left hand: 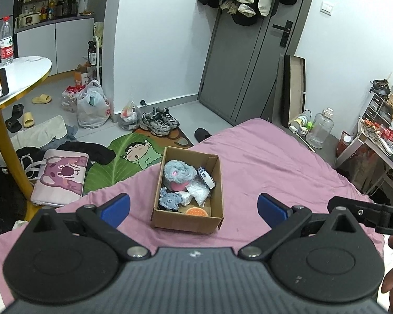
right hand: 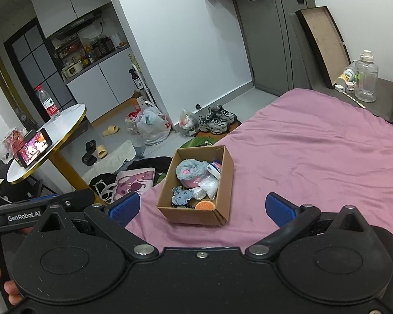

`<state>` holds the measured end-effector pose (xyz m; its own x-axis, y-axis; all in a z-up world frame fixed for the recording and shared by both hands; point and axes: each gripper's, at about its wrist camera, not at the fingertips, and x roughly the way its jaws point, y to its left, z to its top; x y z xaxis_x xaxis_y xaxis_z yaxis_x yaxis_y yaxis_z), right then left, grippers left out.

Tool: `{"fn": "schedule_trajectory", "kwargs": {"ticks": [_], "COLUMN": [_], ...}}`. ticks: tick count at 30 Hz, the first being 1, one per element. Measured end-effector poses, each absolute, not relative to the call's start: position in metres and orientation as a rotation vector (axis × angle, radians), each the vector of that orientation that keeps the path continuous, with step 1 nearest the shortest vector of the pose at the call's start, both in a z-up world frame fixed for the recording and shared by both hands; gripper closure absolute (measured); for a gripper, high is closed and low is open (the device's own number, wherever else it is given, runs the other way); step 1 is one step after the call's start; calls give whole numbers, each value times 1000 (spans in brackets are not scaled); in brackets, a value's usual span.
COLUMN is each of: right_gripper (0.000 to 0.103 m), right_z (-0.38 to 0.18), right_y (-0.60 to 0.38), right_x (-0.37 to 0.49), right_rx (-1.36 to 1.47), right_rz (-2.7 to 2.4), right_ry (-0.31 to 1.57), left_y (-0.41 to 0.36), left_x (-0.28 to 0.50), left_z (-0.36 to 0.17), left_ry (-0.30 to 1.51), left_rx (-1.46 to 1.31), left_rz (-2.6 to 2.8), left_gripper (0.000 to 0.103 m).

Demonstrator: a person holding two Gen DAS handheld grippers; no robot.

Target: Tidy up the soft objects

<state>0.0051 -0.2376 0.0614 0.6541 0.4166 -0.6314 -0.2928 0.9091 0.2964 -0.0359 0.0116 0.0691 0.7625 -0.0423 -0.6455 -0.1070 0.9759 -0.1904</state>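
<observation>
pink bed [left hand: 262,157] holds an open cardboard box [left hand: 187,221] of soft objects [left hand: 179,174], long axis pointing away, straight ahead of spread, empty left tongs [left hand: 194,209]; right tongs [right hand: 201,210], also spread, sit slightly rightward.

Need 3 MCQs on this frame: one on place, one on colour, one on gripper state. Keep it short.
1. Where is the cardboard box?
A. on the floor
B. on the pink bedsheet
C. on the round table

2. What colour is the round disc at the box's near end?
A. orange
B. green
C. white

3. What state are the left gripper and right gripper in?
A. both shut
B. both open, empty
C. one holding a toy

Answers: B, the sheet surrounds the box; A, orange in both views; B, the blue pads are spread wide with nothing between them.
</observation>
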Motion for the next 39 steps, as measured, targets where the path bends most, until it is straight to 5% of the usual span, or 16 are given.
{"fn": "schedule_trajectory", "kwargs": {"ticks": [39], "right_gripper": [0], "right_z": [37], "right_y": [-252], "right_x": [-20], "right_rx": [169], "right_rz": [407], "right_ry": [808], "left_y": [6], "left_x": [-69], "left_z": [49], "left_ry": [728], "left_rx": [-169], "left_rz": [43], "left_gripper": [0]}}
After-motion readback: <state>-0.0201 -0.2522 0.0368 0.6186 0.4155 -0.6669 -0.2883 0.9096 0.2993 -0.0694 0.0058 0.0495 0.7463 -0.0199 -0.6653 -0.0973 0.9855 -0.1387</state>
